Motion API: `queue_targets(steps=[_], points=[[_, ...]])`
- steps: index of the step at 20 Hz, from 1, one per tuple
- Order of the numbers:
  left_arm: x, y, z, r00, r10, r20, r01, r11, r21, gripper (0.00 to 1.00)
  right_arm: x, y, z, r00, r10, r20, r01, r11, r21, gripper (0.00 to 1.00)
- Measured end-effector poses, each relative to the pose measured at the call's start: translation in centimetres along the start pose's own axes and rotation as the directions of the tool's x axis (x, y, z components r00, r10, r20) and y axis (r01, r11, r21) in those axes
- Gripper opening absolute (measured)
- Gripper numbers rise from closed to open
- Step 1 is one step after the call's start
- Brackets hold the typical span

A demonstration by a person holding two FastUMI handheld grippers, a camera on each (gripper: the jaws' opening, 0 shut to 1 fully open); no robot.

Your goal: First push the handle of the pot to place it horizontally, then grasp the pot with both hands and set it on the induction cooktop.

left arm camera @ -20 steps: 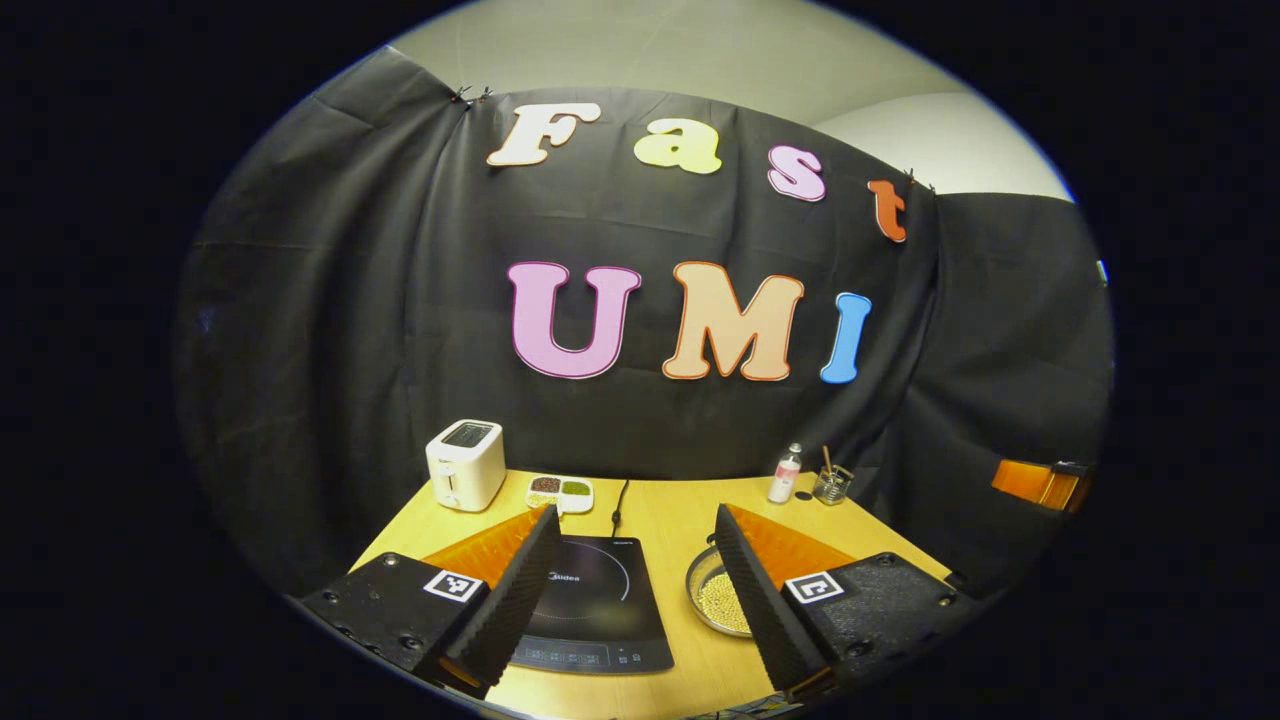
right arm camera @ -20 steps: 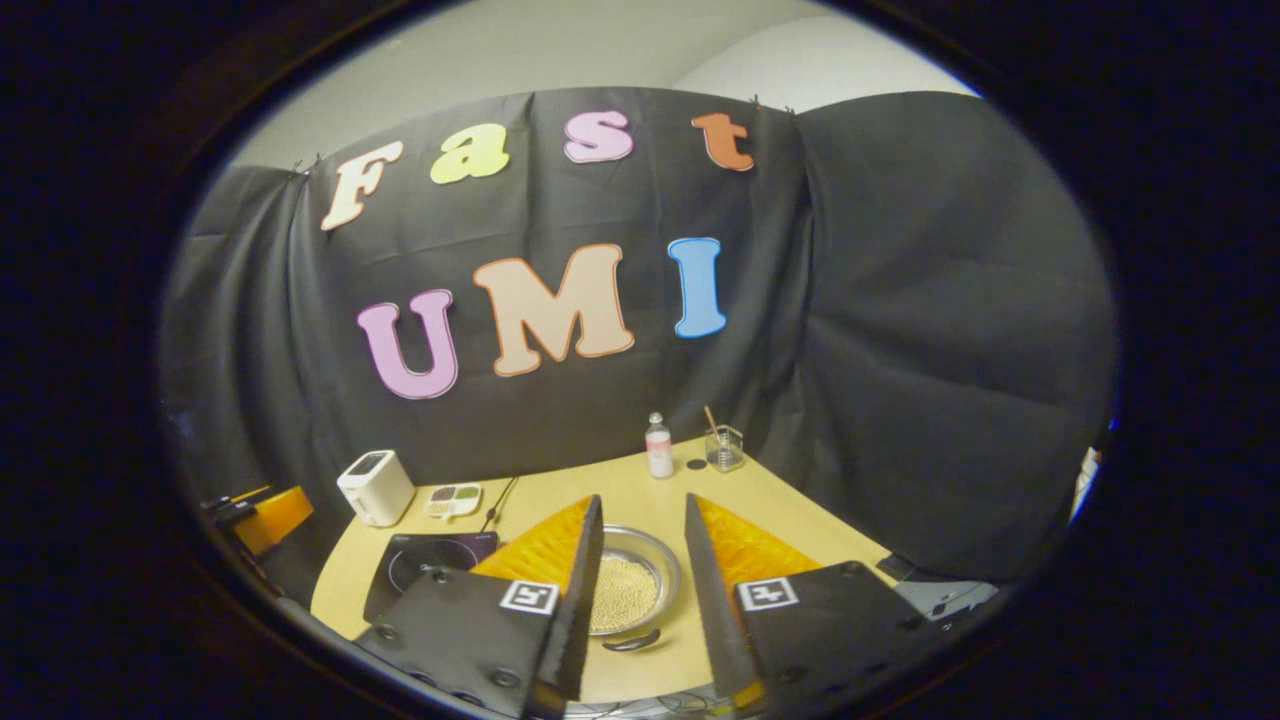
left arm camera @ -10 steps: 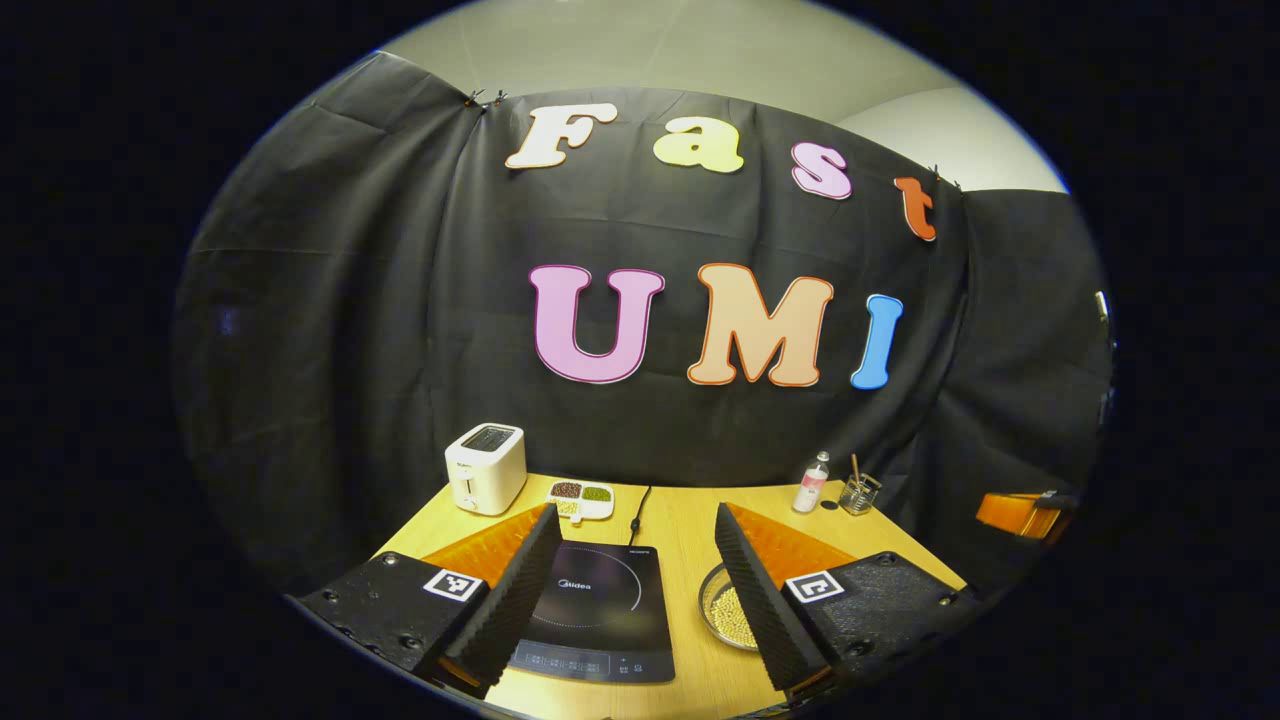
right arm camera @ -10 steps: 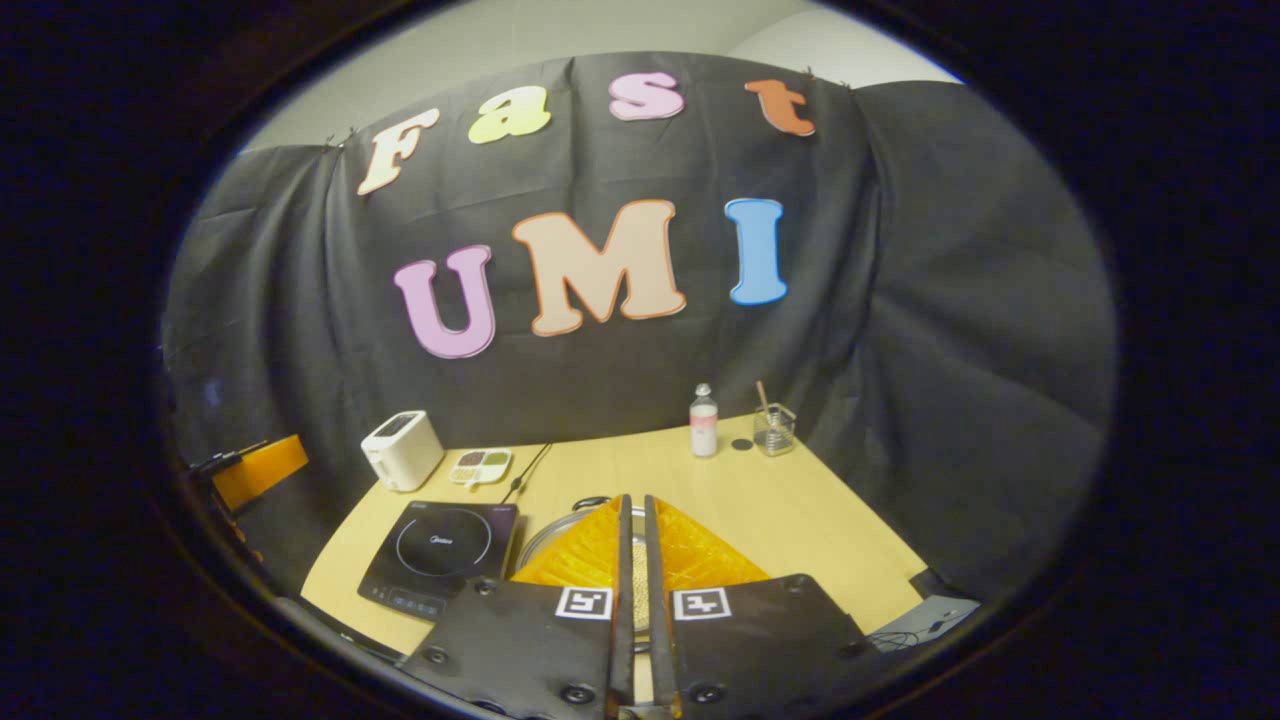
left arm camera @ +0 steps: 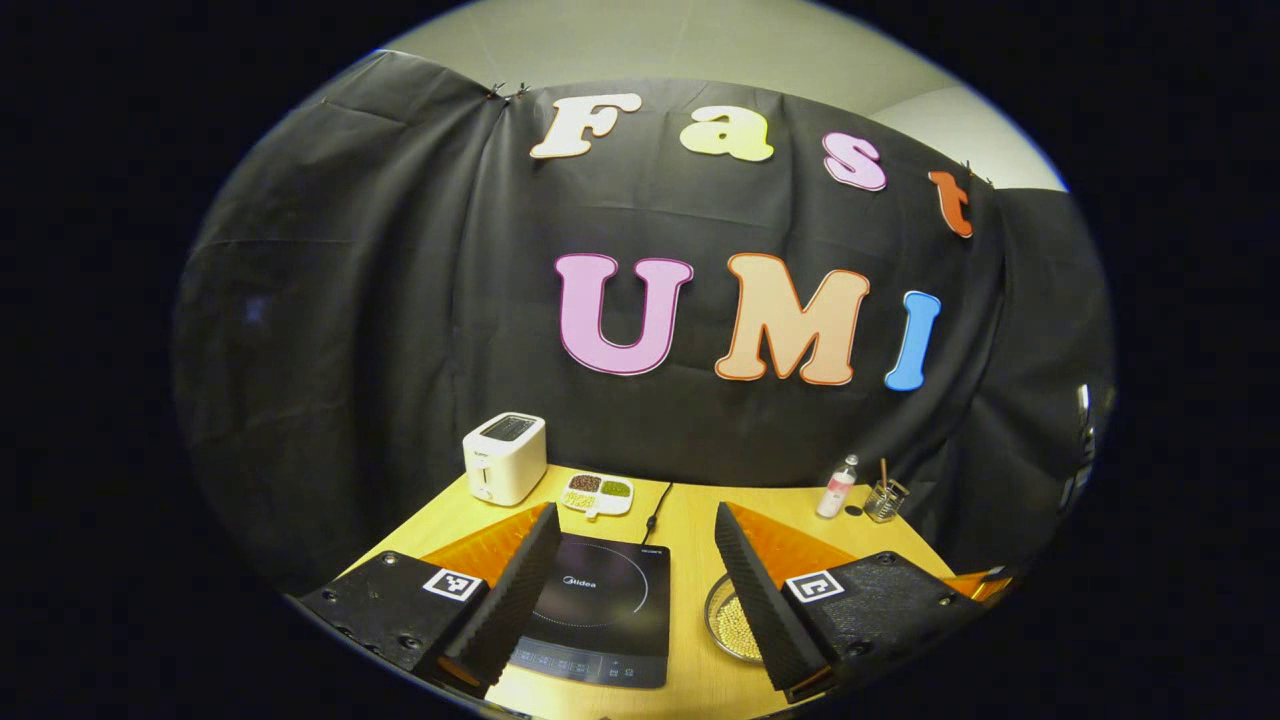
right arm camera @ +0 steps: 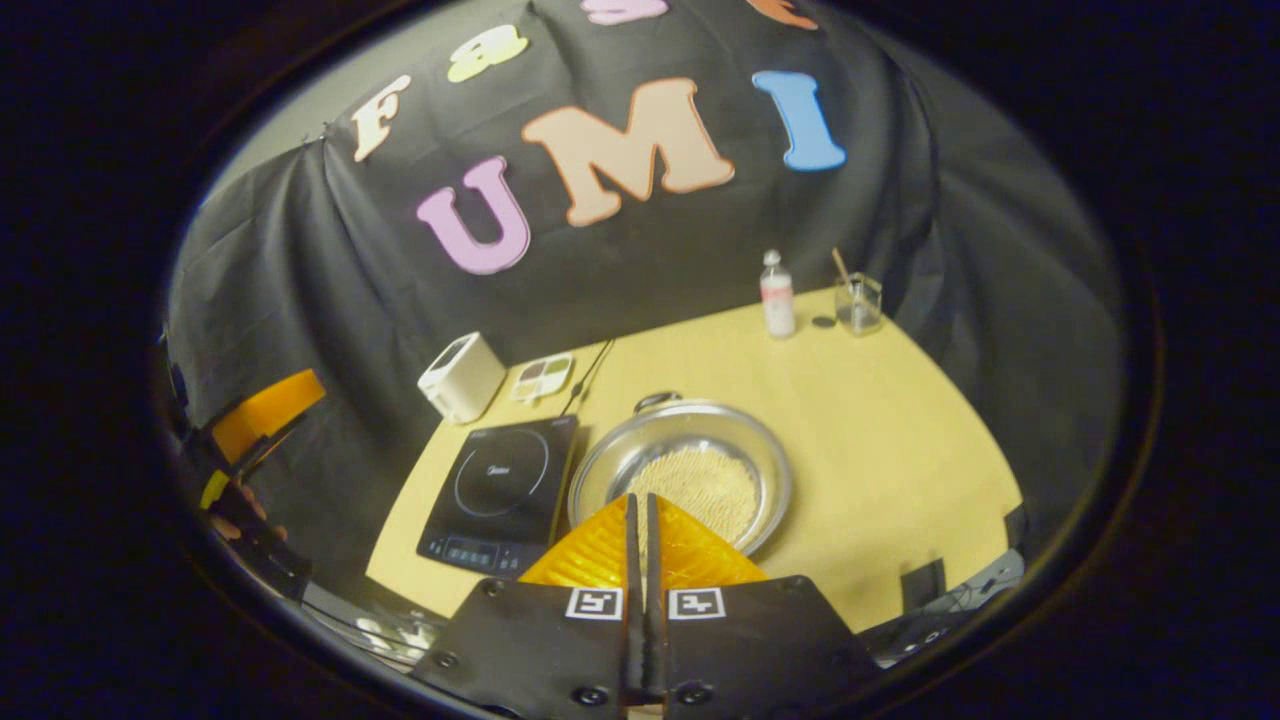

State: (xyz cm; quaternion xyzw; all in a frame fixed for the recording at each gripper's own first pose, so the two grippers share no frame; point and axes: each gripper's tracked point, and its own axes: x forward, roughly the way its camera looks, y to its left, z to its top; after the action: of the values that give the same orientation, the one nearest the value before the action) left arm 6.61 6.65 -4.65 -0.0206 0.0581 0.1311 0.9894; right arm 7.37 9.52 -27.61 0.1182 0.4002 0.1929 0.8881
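While the left gripper (left arm camera: pixel 632 590) fingers spread, the right gripper (right arm camera: pixel 640 520) fingers seem pressed together above the wooden table (right arm camera: pixel 880 430).

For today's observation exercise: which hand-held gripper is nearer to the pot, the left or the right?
Right. The right hand-held gripper, shut, hangs over the near rim of the pot. The left hand-held gripper, open, sits farther back, aimed at the cooktop with the pot off to its right.

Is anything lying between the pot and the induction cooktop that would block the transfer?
Nothing visible does. In the right gripper view the pot sits on the table right beside the induction cooktop, whose surface is bare; the toaster stands farther back.
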Motion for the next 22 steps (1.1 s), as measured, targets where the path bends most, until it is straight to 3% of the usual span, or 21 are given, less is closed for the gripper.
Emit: queue_targets(steps=[5,7,8,10,11,16,17,21,22], points=[[0.2,0.0,0.0,0.998,0.068,0.001,-0.068,0.998,0.009,0.95,1.9,0.1,-5.4,0.968,0.115,-0.222,-0.098,0.991,0.085,0.00],[0.1,-0.3,-0.3,0.996,0.086,-0.003,-0.086,0.996,0.010,0.95,2.5,0.1,-7.3,0.941,0.149,-0.303,-0.123,0.987,0.102,0.03],[0.2,-0.4,-0.5,0.996,0.093,-0.005,-0.093,0.996,0.008,0.90,2.8,0.1,-8.0,0.926,0.164,-0.339,-0.134,0.985,0.109,0.02],[0.2,-0.8,-0.8,0.995,0.103,-0.011,-0.103,0.995,0.000,0.95,3.4,-0.1,-9.4,0.897,0.186,-0.401,-0.152,0.981,0.117,0.00],[0.1,-0.9,-1.0,0.994,0.109,-0.015,-0.109,0.994,-0.005,0.90,3.6,0.0,-10.1,0.882,0.196,-0.429,-0.160,0.980,0.121,0.00],[-0.1,-1.7,-1.6,0.989,0.142,-0.031,-0.143,0.990,-0.006,0.90,5.3,-0.7,-12.6,0.813,0.235,-0.533,-0.177,0.971,0.159,0.03],[-0.2,-1.7,-1.7,0.988,0.150,-0.034,-0.150,0.989,0.000,0.95,5.4,-0.9,-13.0,0.803,0.237,-0.547,-0.182,0.971,0.154,0.03],[-0.3,-1.9,-1.8,0.985,0.169,-0.038,-0.169,0.986,0.014,0.95,6.0,-0.9,-14.6,0.768,0.247,-0.590,-0.199,0.969,0.147,0.00],[-0.4,-2.0,-1.9,0.984,0.174,-0.040,-0.173,0.985,0.016,0.99,6.3,-1.0,-14.9,0.763,0.246,-0.597,-0.197,0.969,0.147,0.03]])
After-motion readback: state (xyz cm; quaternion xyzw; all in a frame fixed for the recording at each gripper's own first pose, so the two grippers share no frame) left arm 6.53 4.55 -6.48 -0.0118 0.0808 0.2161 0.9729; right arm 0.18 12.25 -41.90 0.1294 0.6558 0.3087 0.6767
